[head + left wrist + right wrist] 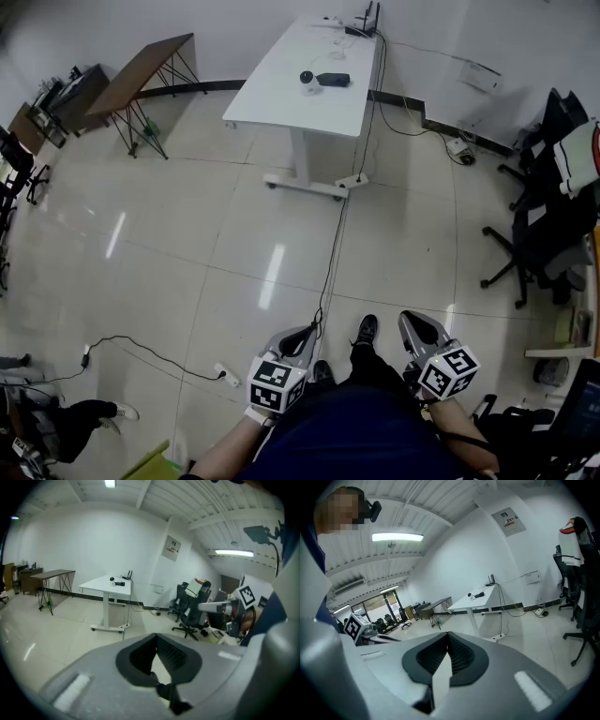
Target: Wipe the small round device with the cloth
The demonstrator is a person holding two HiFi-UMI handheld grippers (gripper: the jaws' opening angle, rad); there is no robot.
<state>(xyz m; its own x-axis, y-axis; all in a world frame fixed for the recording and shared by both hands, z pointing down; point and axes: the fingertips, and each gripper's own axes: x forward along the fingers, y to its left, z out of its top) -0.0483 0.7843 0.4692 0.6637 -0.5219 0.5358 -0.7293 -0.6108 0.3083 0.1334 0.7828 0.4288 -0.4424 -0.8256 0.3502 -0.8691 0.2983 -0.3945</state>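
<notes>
Far across the room stands a white desk [281,94]. On it sits the small round device [307,79], black and white, with a dark flat thing [333,80] just to its right, possibly the folded cloth. Both show tiny in the left gripper view, device [111,579], and in the right gripper view, device [471,595]. My left gripper [305,335] and right gripper [417,323] hang low by the person's legs, several steps from the desk. Each is shut with nothing between its jaws, as seen up close on the left gripper [156,637] and right gripper [447,634].
A cable [330,267] runs over the tiled floor from the desk towards my feet, and a power strip [225,377] lies at the lower left. A brown trestle table [141,70] stands at the back left, office chairs [544,225] at the right. A seated person's leg [84,412] shows at the bottom left.
</notes>
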